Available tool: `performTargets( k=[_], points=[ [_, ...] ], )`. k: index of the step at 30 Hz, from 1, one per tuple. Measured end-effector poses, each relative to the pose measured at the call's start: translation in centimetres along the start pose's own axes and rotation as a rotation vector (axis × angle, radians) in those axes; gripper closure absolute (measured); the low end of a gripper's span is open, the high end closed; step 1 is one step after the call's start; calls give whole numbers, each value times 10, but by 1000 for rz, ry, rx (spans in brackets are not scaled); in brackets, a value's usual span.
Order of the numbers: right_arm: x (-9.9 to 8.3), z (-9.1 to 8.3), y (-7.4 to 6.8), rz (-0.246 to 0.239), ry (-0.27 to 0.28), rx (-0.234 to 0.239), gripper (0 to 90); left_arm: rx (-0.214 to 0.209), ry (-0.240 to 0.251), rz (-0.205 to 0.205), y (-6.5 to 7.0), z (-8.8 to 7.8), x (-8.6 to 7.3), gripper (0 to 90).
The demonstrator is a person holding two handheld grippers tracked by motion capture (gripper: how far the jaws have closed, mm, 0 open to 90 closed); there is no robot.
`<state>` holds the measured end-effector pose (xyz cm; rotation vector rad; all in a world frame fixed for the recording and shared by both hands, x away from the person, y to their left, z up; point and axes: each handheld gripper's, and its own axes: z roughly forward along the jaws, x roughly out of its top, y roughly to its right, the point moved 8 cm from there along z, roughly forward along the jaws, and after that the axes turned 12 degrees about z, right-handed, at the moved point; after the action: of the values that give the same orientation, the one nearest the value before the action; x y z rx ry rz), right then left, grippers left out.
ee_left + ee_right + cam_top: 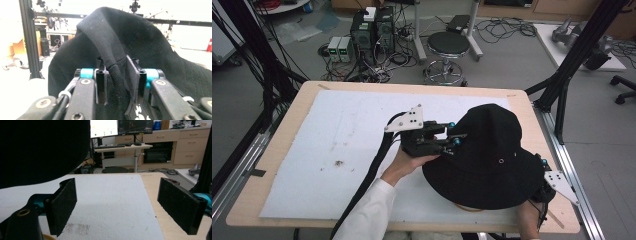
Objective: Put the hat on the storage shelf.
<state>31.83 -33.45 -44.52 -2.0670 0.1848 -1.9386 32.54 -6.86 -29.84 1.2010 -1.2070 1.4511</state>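
The surface (pixel 277 145) is seen from above in the high view, which is aimed forward and down from the person's side, with the floor and a stool (pixel 448 45) taken in beyond the far edge. The left gripper view is set very near the black hat (pixel 140 50), looked at along the jaws of the left hand-held gripper (pixel 117 75) with frame posts behind. The right gripper view is set low over the white sheet (pixel 110 202), faced across it towards a desk with monitors (pixel 120 126); the hat (pixel 42 150) and sheet are shared with the high view.
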Motion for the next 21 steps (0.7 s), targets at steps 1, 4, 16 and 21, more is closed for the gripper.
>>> performTargets(
  k=[1, 4, 16, 21],
  points=[
    [0, 0, 0, 0, 0, 0, 151, 6, 16, -14, -1, -2, 0, 680],
    [0, 0, 0, 0, 0, 0, 151, 17, 27, -20, -3, -4, 0, 649],
    [0, 0, 0, 1, -1, -1, 151, 170, 96, -19, -20, -37, 3, 472],
    [1, -1, 0, 4, 6, -1, 151, 278, 88, 1, -27, -57, -3, 416]
  ],
)
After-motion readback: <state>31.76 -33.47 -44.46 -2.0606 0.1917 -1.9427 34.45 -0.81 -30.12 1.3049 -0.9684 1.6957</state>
